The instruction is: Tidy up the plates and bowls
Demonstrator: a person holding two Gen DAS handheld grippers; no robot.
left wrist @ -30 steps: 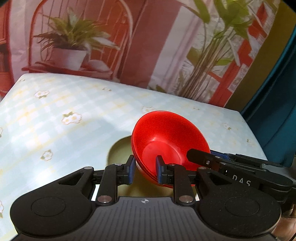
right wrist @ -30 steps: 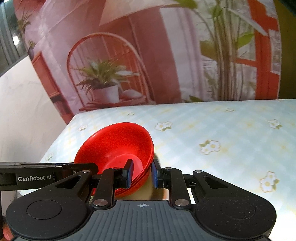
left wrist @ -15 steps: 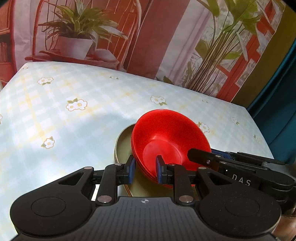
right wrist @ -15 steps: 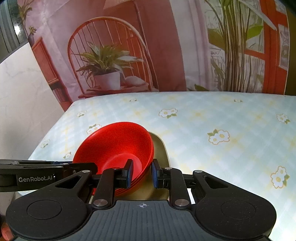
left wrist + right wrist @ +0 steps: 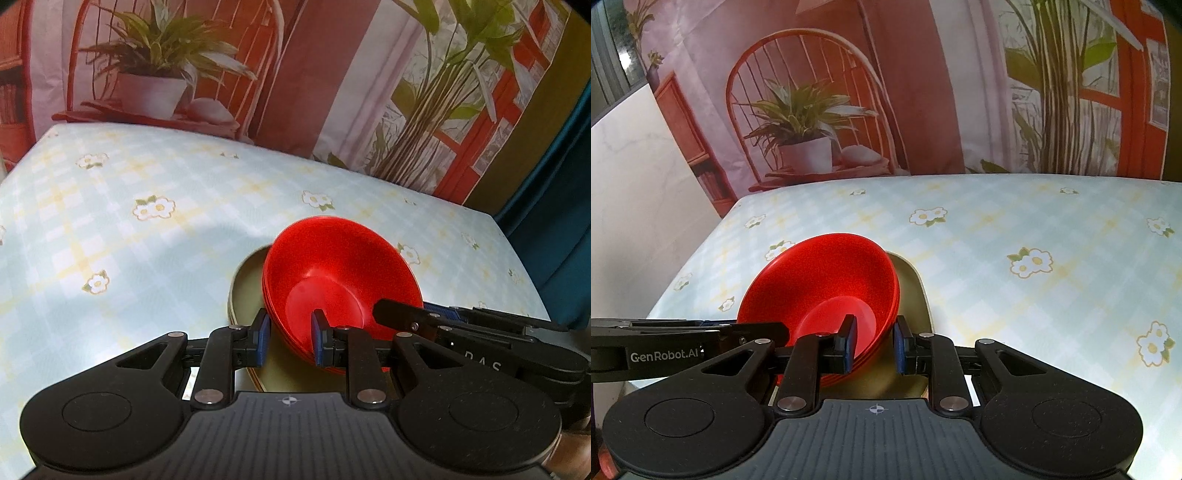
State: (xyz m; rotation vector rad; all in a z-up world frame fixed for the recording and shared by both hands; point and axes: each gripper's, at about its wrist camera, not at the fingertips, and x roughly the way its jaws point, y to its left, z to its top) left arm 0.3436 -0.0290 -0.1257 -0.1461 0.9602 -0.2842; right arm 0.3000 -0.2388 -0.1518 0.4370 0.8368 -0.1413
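A stack of red bowls (image 5: 332,273) sits over a stack of olive-green plates (image 5: 247,291) near the table's front edge. My left gripper (image 5: 288,338) is shut on the near left rim of the red bowls, one pad inside, one outside. My right gripper (image 5: 873,341) is shut on the near right rim of the same red bowls (image 5: 820,280), with the olive plates (image 5: 912,295) showing beneath. Each gripper's body shows in the other's view. I cannot tell whether the bowls rest on the plates or hang just above them.
The table wears a pale blue checked cloth with flowers (image 5: 155,206), which also shows in the right wrist view (image 5: 1030,262). A printed backdrop with a chair and plants hangs behind. A white wall (image 5: 639,206) is to the left, a teal curtain (image 5: 554,229) to the right.
Both grippers, still holding the red bowls, have come lower and closer to the table. More of the olive plates shows under the bowls now.
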